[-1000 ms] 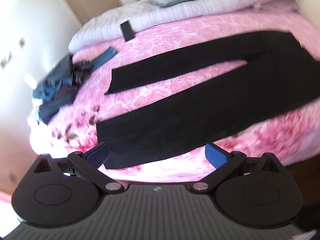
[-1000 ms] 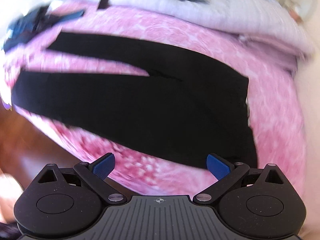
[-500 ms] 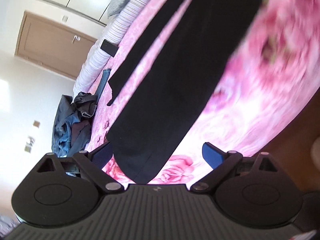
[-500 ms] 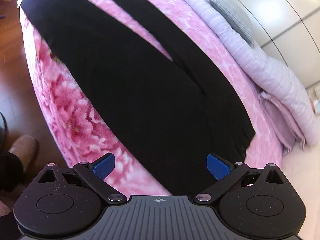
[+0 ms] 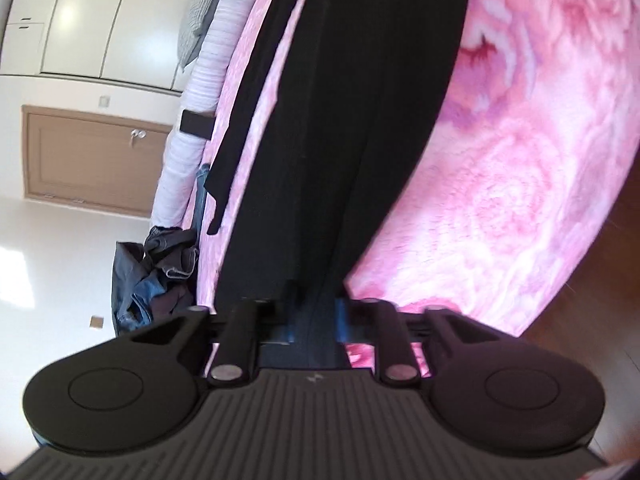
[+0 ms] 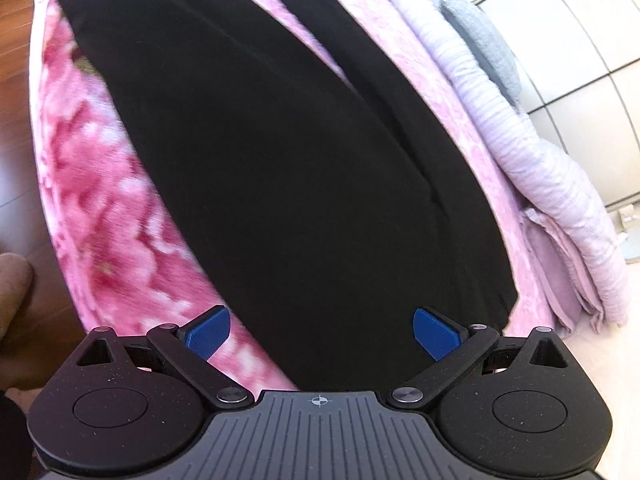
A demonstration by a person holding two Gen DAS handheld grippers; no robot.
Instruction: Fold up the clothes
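On the bed: black trousers point(image 6: 304, 168) lie spread flat on the pink floral blanket point(image 5: 520, 208), both legs stretched out with a strip of blanket showing between them.
Left claw point(image 5: 316, 320): closed on the hem end of the near trouser leg, at the near edge of the bed; the blue pads are pressed in on the cloth.
Right claw point(image 6: 322, 330): wide open, holding nothing, its blue pads set either side of the waist end near the bed edge.
Handling: soft, limp, light knit by the look of it; likely to sag and drag between two holds, not slippery, not fragile.
Where to hold: hem and waistband edges, pinching both layers of the near leg.
Risk: the plush blanket may cling to the cloth and pull wrinkles in.
Far left of the bed: a heap of jeans and dark clothes point(image 5: 156, 276); striped bedding point(image 6: 532, 136) along the far side.
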